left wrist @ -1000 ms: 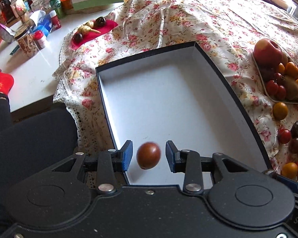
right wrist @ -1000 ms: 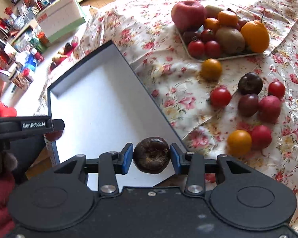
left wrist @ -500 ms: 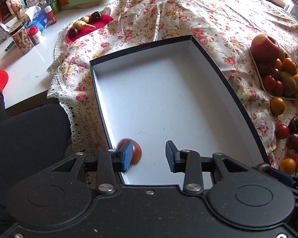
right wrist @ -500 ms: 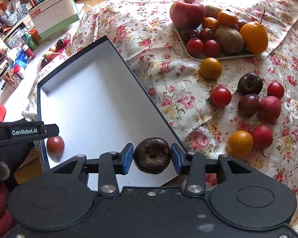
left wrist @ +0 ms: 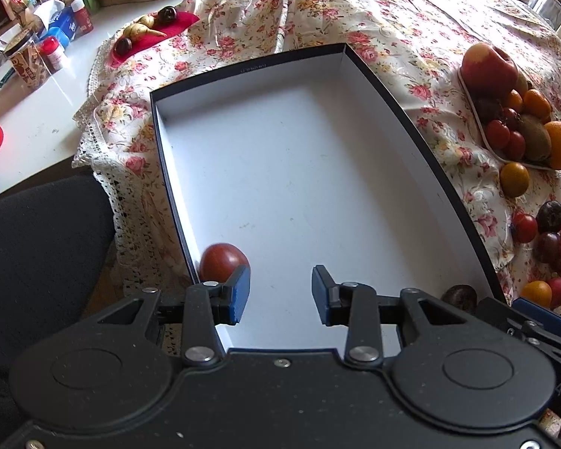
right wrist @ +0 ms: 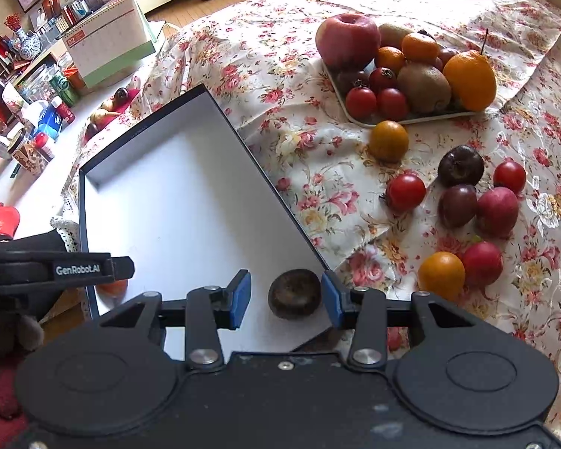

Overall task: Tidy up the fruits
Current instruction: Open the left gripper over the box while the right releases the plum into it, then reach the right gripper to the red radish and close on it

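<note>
**A:** What does the figure show?

**B:** Two fruits set into the box (left wrist: 411,112). The left claw (left wrist: 280,292) stands apart with nothing between its pads; the red tomato (left wrist: 222,262) lies on the white floor of the box at the near left corner, just beyond the left pad. The right claw (right wrist: 286,295) is also parted: its jaws have just been opening, and the dark plum (right wrist: 294,293) sits between them on the box floor by the near right wall. It lies close to the right pad, though whether it touches that pad is hard to tell.

**A:** How should this step be finished well?

**B:** Probably by lifting each claw straight up, so no pad nudges a round fruit into a roll. The next pick would likely come from the loose fruits (right wrist: 463,202) on the cloth to the right.

**A:** And the setting?

**B:** The box rests on a floral cloth (right wrist: 280,56) spread over the table (left wrist: 37,119). A tray (right wrist: 411,119) heaped with an apple, kiwis, oranges and tomatoes stands beyond the loose fruits. At the far left, the bare white tabletop carries jars and bottles (left wrist: 56,48), with a red mat (left wrist: 157,30) bearing small items. Shelves and a screen fill the background.
</note>
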